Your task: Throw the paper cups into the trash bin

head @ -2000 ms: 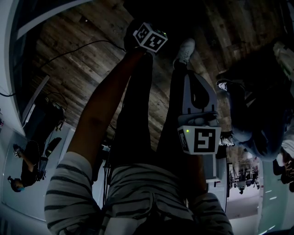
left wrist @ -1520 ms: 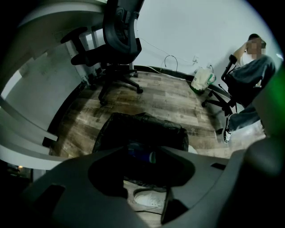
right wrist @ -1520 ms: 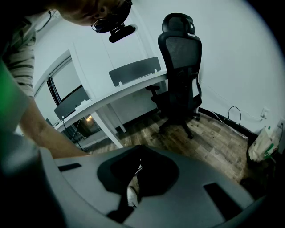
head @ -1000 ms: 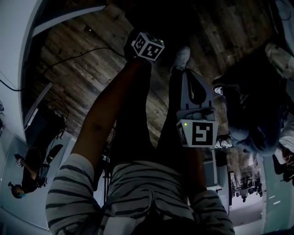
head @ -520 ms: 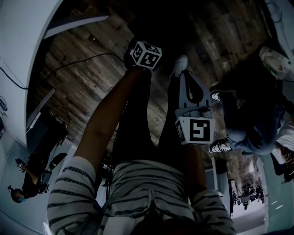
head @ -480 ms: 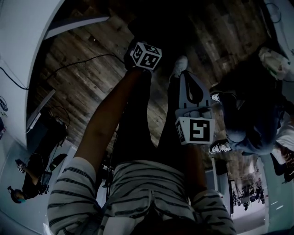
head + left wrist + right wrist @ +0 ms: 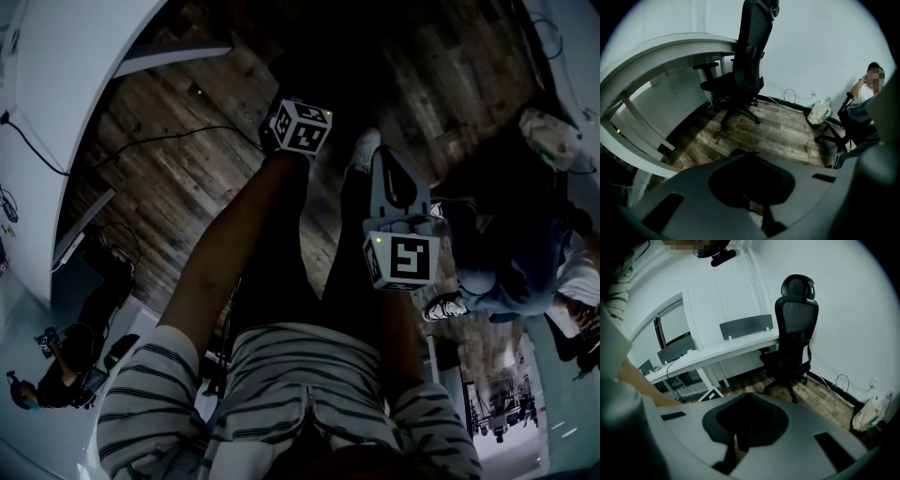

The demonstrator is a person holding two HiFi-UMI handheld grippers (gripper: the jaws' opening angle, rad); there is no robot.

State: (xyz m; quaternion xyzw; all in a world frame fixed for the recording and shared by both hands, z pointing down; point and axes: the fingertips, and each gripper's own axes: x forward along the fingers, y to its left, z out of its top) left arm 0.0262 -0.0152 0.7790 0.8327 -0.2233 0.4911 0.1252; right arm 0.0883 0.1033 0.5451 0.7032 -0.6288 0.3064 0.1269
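hanging over wooden floor, left hand-held gripper and right hand-held gripper, jaws together

Floor of weathered wood planks, rough-grained and matt. Desk smooth and white with a faint sheen. Chair has a black mesh back and a matt black plastic frame. Shirt of soft striped cloth. Left hand-held gripper and right hand-held gripper have smooth, matt grey plastic shells. Bag of thin crinkled plastic.
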